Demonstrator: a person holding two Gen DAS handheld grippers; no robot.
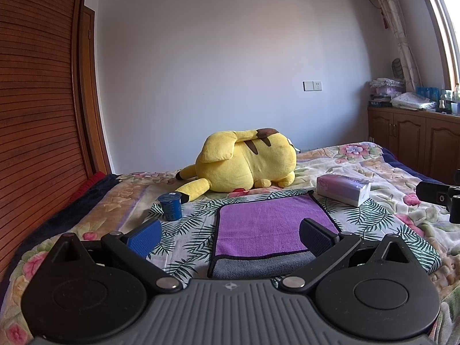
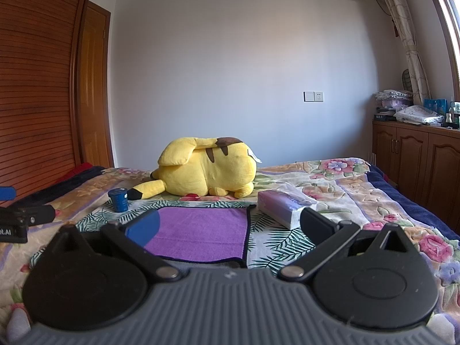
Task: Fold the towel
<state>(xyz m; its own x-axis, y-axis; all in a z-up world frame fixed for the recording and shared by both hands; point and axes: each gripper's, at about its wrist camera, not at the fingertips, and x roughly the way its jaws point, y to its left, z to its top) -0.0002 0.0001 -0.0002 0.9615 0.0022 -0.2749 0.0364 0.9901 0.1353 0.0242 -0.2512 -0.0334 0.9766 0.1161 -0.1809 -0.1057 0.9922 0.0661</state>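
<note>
A purple towel (image 1: 267,224) with a dark trim lies folded on a leaf-print cloth on the bed; a grey layer (image 1: 258,267) shows under its near edge. My left gripper (image 1: 231,235) is open and empty, just before the towel's near edge. In the right wrist view the towel (image 2: 201,230) lies ahead and slightly left. My right gripper (image 2: 230,230) is open and empty, near the towel's near right corner. Each gripper shows at the edge of the other's view.
A yellow plush toy (image 1: 247,166) lies behind the towel. A blue cup (image 1: 171,207) stands to its left, a tissue pack (image 1: 343,188) to its right. A wooden wardrobe (image 1: 37,115) is at left, cabinets (image 1: 414,141) at right.
</note>
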